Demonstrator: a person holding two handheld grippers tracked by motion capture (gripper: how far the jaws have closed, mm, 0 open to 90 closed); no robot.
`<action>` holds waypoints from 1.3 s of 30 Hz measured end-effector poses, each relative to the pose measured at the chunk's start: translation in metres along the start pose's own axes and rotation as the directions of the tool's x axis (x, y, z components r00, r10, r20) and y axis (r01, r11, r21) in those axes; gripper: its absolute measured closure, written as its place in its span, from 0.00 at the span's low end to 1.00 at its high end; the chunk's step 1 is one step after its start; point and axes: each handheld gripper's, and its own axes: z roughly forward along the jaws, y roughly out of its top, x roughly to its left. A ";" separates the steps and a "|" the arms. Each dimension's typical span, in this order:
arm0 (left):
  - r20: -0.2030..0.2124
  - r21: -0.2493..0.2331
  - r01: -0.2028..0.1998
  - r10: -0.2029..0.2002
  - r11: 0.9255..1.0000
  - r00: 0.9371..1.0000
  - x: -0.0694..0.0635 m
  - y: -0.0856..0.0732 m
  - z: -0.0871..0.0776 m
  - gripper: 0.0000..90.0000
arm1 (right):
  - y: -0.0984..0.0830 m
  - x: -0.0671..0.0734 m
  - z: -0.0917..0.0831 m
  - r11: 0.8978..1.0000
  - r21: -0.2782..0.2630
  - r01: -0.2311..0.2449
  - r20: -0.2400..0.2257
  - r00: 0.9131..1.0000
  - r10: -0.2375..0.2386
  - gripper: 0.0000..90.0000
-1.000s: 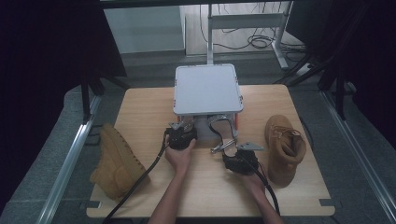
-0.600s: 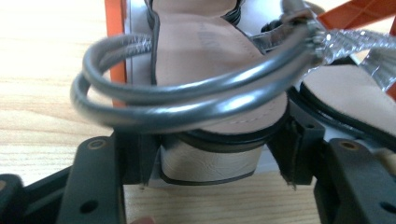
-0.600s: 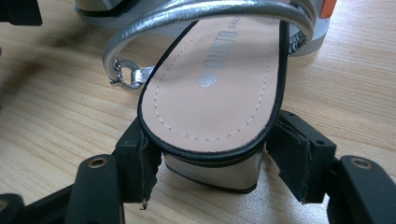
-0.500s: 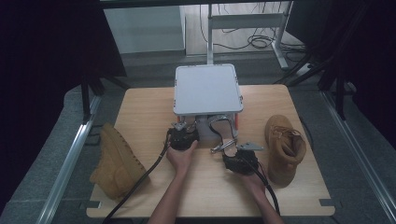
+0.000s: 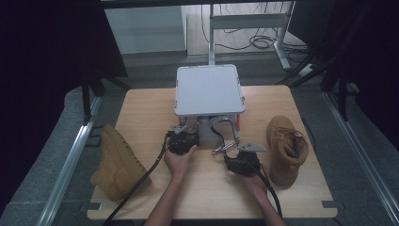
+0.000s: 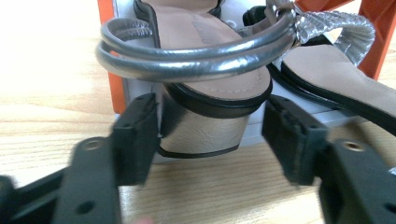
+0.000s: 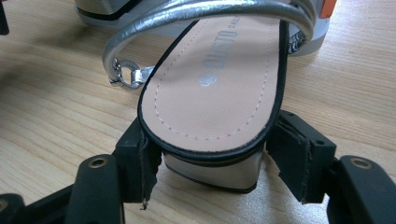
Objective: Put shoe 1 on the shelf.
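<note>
Left gripper [image 6: 210,135]: jaws just closing, being held wide around left sandal [image 6: 205,88] heel, not gripping.
Right gripper [image 7: 212,163]: being clamped on right sandal [image 7: 215,88] heel.
Progress: both sandals being drawn from box [image 5: 209,89]; neither freed yet.

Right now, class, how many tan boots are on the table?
2: one tan boot lies on its side at the table's left edge, the other boot stands near the right edge. None seems hidden.

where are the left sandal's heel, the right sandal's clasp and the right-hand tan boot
left sandal's block heel [image 6: 203,128], left gripper view, silver front face of the heel
right sandal's clasp [image 7: 128,74], right gripper view, metal hook on the strap end
tan boot [image 5: 284,146], high view, its laced upper
</note>
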 end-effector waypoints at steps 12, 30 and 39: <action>0.010 0.004 -0.003 0.003 1.000 1.000 0.002 0.000 0.002 0.46 | 0.000 0.001 0.000 1.000 -0.006 -0.013 0.009 1.000 0.013 0.41; 0.011 0.016 -0.004 0.004 1.000 1.000 0.003 0.001 0.002 0.48 | 0.012 0.000 0.003 0.983 -0.070 -0.171 -0.015 0.985 0.171 0.42; 0.009 0.016 0.000 0.000 1.000 1.000 0.003 0.001 0.002 0.48 | 0.021 -0.002 0.010 0.978 -0.078 -0.195 -0.018 0.981 0.194 0.42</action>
